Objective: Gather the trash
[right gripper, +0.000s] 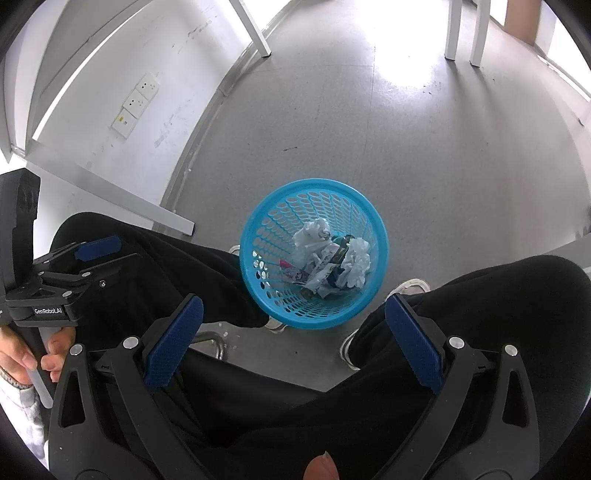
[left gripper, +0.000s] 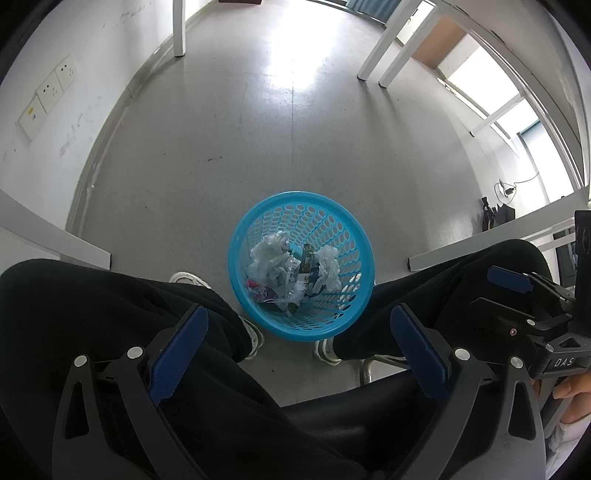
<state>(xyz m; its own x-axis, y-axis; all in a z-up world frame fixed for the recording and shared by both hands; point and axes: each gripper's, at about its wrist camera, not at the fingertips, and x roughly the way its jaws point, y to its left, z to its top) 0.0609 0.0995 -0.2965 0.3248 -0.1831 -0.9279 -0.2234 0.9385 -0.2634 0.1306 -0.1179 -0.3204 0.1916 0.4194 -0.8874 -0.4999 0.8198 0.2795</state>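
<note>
The left gripper [left gripper: 299, 332] hangs with its blue pads spread wide and nothing between them; the right gripper [right gripper: 293, 321] is likewise spread and empty. Both hover over the seated person's black trouser legs [left gripper: 129, 314], which hide most of the white shoes [right gripper: 413, 286]. Between the feet the blue basket [left gripper: 236, 258] stands upright on the grey floor [left gripper: 258, 147], mouth upward, holding crumpled paper [left gripper: 267, 254] and wrappers [right gripper: 295, 275] whose print is unreadable.

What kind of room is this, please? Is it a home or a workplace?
Probably an office or lab, not a home. White desk legs stand on a grey tiled floor, wall sockets sit in a row, and a blue basket of paper trash stands between a seated person's feet.
</note>
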